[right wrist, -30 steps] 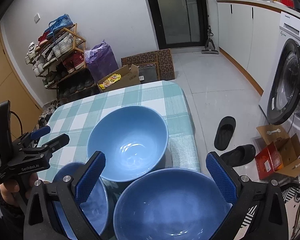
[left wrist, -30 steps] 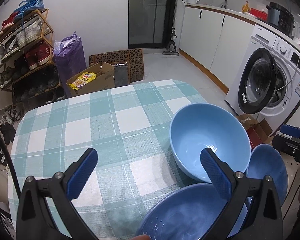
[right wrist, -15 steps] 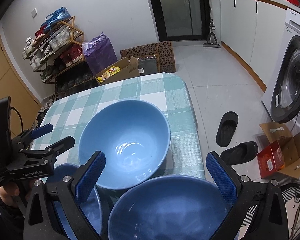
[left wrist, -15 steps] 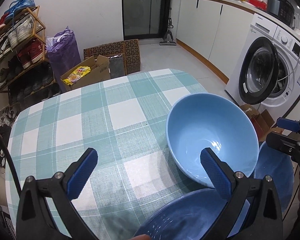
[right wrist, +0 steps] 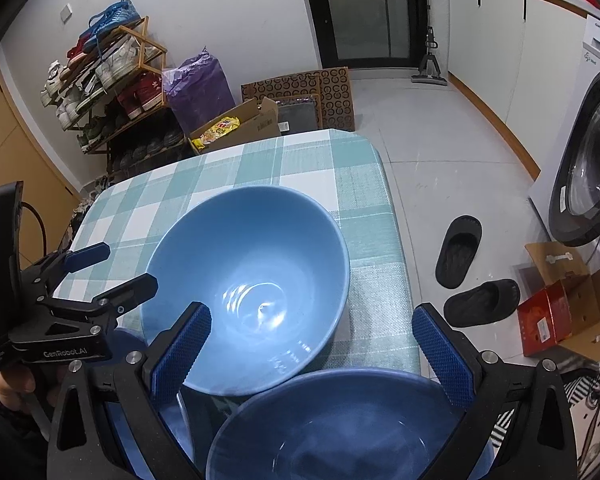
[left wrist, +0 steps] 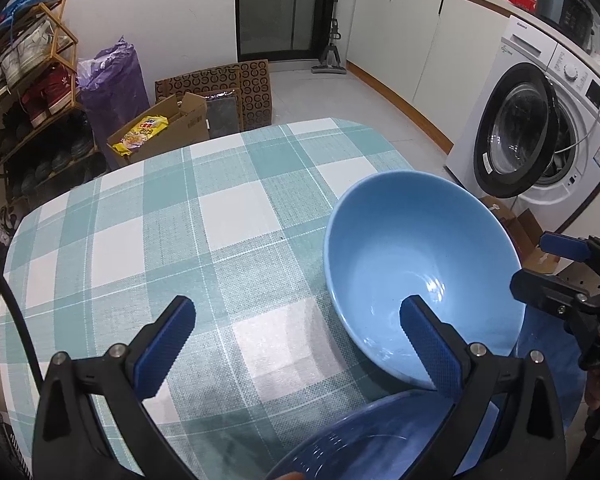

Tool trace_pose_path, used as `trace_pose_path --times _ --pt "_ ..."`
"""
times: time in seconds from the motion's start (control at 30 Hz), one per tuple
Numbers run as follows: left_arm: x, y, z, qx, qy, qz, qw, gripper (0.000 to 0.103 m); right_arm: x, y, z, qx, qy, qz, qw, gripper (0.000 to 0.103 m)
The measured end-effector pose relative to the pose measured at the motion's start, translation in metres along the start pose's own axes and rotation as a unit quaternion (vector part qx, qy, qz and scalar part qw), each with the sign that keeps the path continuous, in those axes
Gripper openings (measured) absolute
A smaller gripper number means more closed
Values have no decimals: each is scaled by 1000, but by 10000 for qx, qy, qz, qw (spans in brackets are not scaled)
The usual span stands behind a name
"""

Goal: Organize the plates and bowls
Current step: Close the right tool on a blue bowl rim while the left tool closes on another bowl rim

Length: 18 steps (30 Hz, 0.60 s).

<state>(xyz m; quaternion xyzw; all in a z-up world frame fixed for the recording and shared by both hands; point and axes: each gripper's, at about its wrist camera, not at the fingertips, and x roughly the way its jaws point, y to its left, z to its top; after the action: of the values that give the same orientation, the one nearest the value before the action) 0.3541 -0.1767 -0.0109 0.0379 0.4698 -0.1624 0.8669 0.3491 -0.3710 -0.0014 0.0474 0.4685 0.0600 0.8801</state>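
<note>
- Blue, light-toned bowl (left wrist: 420, 276) seen in left wrist view, resting upright on checked tabletop (left wrist: 172, 232) toward its right side.
- Left hand-held gripper (left wrist: 296, 344) spread wide, holding nothing; right pad overlapping near rim of light bowl.
- Darker blue bowl (left wrist: 364, 444) at lower frame edge; blue plate (left wrist: 548, 364) partly visible behind right finger.
- Right hand-held gripper (left wrist: 556, 268) noted at right edge, apart from bowl rim.
- Right wrist view: same light bowl (right wrist: 252, 280) centred on tabletop (right wrist: 360, 184); darker bowl (right wrist: 340, 428) just before it, nearest camera.
- Right hand-held gripper (right wrist: 308, 352) spread wide, empty.
- Left hand-held gripper (right wrist: 112, 264) at left, held in a hand (right wrist: 8, 384), fingers parted, above blue plate (right wrist: 132, 344).
</note>
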Motion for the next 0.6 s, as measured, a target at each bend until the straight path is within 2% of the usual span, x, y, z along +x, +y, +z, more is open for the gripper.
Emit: trace_pose_path --times 0.13,0.33,0.4,0.6 --pt "4 0 1 -38 49 -83 9999 100 7 2 2 -6 65 -37 10000 102" --pt "10 -4 0 64 124 -120 9998 86 12 3 3 6 51 42 10000 102" --pt "12 -4 0 62 170 -151 9997 78 12 2 3 17 39 70 10000 101" --pt "16 -4 0 15 283 -250 9993 57 18 3 3 -23 153 186 9997 79"
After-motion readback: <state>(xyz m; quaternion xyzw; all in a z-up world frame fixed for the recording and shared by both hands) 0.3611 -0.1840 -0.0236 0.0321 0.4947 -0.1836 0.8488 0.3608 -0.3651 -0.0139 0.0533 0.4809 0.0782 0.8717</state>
